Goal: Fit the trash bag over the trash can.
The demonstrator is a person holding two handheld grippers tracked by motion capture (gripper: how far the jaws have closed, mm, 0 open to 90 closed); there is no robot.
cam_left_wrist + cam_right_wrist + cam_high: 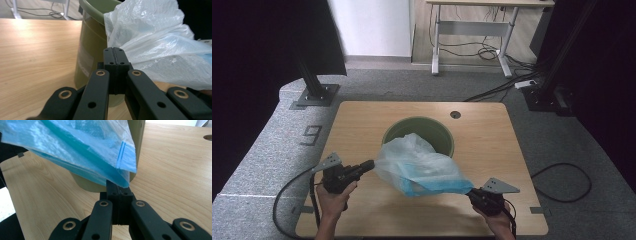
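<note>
High view: I hold the plastic bag (419, 167) stretched between both tools, left gripper (371, 164) clamped on its near-left edge, right gripper (472, 192) clamped on the blue corner at near right. The far part of the bag lies over the front rim of the green bin (439, 131), which stands mid-table (362, 120); the rest hangs over the wood in front of it. My judgement: bag is gripped and spread, but not yet fitted over the rim, so lining remains. Left gripper view: jaws fully together, pinching white film; bin wall (91, 45) just behind. Right gripper view: jaws together on the blue corner (122, 178), bin base beyond. Surroundings: cable hole (455, 114) beyond the bin, a desk (472, 30) and floor cables behind; nothing blocks the bin mouth except the bag's own slack
</note>
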